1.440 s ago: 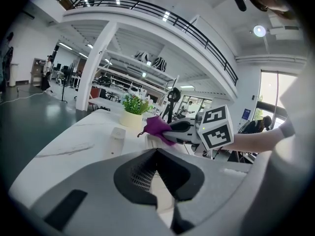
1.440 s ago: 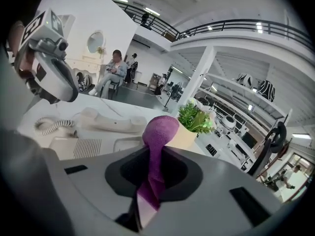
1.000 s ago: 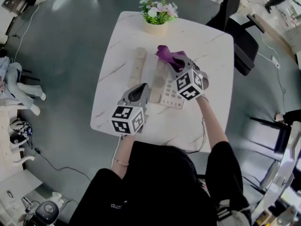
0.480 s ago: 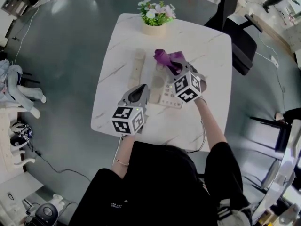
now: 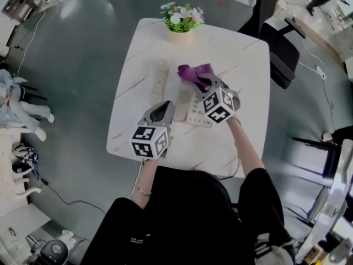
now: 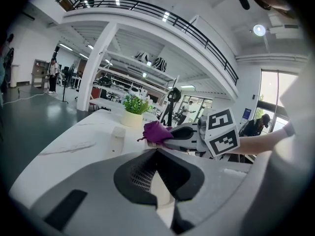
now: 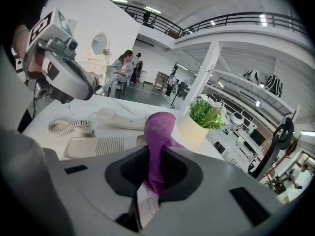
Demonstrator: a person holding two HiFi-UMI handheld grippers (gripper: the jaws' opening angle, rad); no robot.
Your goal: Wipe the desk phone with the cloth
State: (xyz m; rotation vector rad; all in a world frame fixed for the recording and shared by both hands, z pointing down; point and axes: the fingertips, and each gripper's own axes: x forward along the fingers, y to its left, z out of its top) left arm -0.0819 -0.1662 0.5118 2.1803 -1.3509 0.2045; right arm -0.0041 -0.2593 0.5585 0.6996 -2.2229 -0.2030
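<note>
The beige desk phone lies mid-table, its handset off the cradle to the left. My right gripper is shut on the purple cloth and holds it over the far end of the phone. In the right gripper view the cloth rises from between the jaws above the phone base, with the handset and coiled cord beyond. My left gripper is shut and empty, beside the phone's near left edge. From the left gripper view I see the cloth.
The white marble table has rounded corners. A potted plant stands at its far edge. A black chair is past the table's right side. Grey floor surrounds the table, with clutter at the far left.
The right gripper and cloth have shifted slightly left and toward me over the phone. The left gripper has stayed where it was.
</note>
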